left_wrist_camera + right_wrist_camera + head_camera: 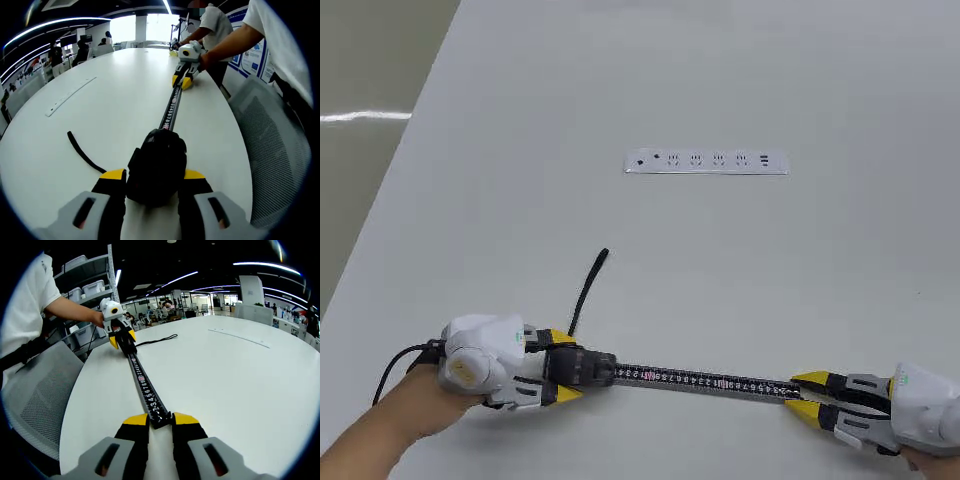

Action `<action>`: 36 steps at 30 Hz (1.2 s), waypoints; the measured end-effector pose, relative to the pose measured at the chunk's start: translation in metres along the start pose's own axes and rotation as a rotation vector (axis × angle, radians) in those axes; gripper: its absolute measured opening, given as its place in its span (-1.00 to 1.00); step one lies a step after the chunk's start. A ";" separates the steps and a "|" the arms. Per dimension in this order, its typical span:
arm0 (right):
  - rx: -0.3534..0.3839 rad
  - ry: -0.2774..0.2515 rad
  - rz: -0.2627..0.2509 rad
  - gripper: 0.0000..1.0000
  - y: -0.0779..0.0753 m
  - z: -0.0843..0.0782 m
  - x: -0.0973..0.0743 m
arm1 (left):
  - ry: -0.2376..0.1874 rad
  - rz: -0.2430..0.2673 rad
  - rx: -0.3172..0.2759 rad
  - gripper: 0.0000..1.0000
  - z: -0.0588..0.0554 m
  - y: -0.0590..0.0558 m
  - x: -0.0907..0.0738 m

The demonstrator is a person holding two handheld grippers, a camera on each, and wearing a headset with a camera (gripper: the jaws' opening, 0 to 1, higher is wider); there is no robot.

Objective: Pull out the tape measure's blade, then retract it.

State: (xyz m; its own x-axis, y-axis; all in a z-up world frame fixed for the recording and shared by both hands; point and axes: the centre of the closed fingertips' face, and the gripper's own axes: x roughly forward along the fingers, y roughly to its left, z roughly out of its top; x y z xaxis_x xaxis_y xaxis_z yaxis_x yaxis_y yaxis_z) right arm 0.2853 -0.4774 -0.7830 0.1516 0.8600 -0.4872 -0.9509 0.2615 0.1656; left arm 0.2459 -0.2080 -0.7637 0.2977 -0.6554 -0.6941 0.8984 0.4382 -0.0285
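While my left gripper (574,367) clamps the tape measure (586,368) case and my right gripper (803,391) pinches the blade (700,381) tip, the blade lies stretched along the table's (620,80) near edge. Pulling out looks done, I judge; retracting is not yet done.

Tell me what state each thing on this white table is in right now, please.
Black tape measure case: clamped in the left gripper, resting on the table.
Dark numbered blade: pulled out, stretched straight between the grippers.
Right gripper: shut on the blade's tip.
Black wrist strap: lying loose on the table.
White power strip: lying flat, sockets empty.
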 end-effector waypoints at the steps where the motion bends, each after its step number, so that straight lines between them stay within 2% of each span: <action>1: -0.006 0.001 0.002 -0.66 0.000 0.000 0.001 | 0.001 0.001 0.002 -0.26 0.000 0.000 0.000; 10: -0.032 -0.016 0.024 -0.68 0.003 -0.001 0.000 | 0.001 0.000 0.007 -0.26 -0.002 0.000 0.000; 14: -0.074 -0.001 0.040 -0.68 0.003 -0.002 0.000 | -0.001 0.001 0.007 -0.26 -0.002 0.000 0.000; 21: -0.091 0.012 0.069 -0.70 0.003 -0.001 0.000 | 0.004 0.003 0.024 -0.28 -0.002 0.000 -0.001; 31: -0.087 0.015 0.059 -0.70 0.003 0.000 -0.002 | 0.001 0.011 0.018 -0.27 -0.002 0.000 -0.001; 36: -0.083 0.015 0.053 -0.70 0.002 -0.001 -0.002 | 0.012 0.046 -0.008 -0.24 0.000 0.000 -0.001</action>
State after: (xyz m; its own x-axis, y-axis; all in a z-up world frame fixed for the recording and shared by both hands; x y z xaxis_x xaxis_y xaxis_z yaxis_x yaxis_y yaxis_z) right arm 0.2830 -0.4789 -0.7825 0.0972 0.8650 -0.4923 -0.9766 0.1781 0.1202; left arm 0.2456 -0.2068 -0.7629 0.3347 -0.6274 -0.7031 0.8811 0.4729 -0.0025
